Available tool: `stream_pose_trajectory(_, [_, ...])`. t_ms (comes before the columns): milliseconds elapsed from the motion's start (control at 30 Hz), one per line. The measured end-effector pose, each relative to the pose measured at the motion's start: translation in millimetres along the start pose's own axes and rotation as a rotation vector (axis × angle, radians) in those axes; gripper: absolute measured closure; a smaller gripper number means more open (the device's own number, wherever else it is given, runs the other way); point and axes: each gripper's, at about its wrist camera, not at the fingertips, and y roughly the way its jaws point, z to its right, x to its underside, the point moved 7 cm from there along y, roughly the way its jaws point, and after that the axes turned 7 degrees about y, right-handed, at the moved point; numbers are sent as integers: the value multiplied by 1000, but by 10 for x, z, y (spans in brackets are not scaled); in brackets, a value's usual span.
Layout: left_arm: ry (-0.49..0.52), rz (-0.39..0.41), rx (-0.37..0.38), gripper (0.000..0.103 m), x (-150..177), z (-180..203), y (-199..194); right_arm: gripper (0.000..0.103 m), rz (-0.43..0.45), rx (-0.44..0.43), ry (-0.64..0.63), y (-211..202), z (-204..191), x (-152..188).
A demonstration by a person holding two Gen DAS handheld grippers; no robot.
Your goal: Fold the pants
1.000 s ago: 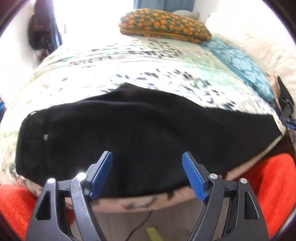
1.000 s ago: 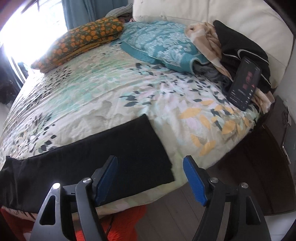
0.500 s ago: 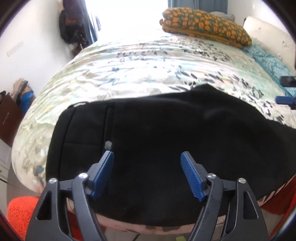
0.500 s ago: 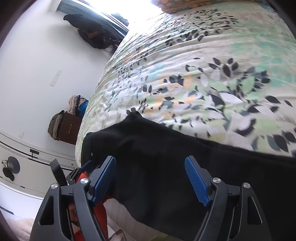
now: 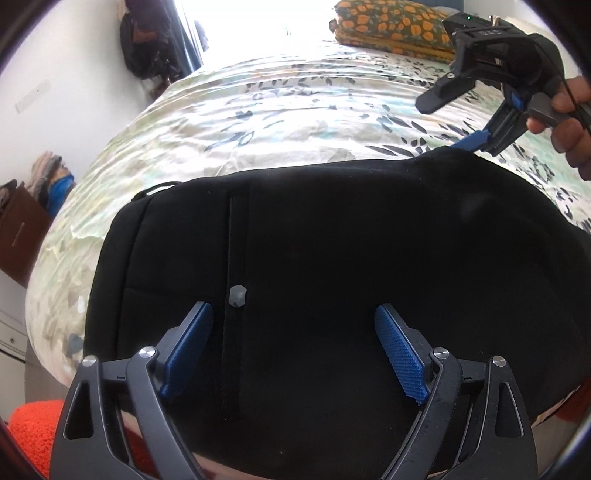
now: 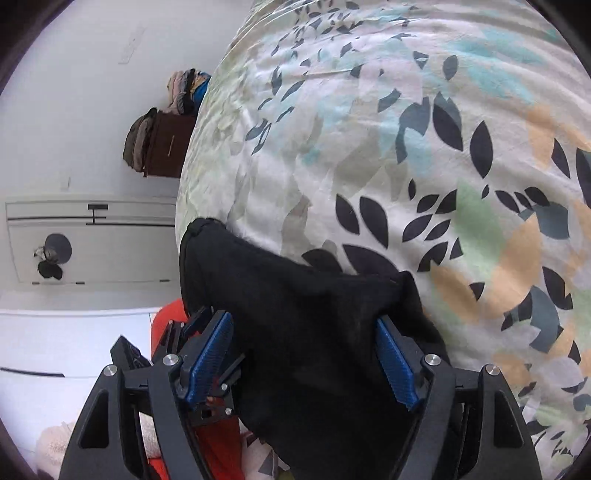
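Note:
Black pants [image 5: 351, 266] lie flat along the near edge of a bed, waistband end at the left with a grey button [image 5: 237, 295] on a pocket. My left gripper [image 5: 293, 332] is open just above the seat of the pants, near the button. My right gripper [image 6: 304, 343] is open with the raised crotch point of the pants [image 6: 314, 314] between its pads. It also shows in the left wrist view [image 5: 472, 142], at the far edge of the pants, held by a hand.
The bed has a leaf-print duvet [image 5: 295, 110] and an orange-patterned pillow [image 5: 391, 22] at the far end. An orange rug [image 5: 33, 432] lies below the bed edge. A brown cabinet [image 6: 166, 144] with clothes stands by the white wall.
Both grippers moved left along the pants to the waist end. The right gripper swung from the leg hems over to the crotch point and came down around it. The left moved lower and closer.

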Motion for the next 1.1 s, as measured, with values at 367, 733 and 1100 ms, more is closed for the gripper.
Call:
stream_pose_trajectory(367, [25,187,116,13,-221,268,-475,27,372,244,-42,-945,156,411])
stream_pose_trajectory(733, [146,28,160,11,-154,942,-27,26,546,441,175,-1270,1495,2378])
stream_pose_trajectory(1100, [207,86,267,9,-932,1476,-21,20,828,584,165,-1842,1555,2729])
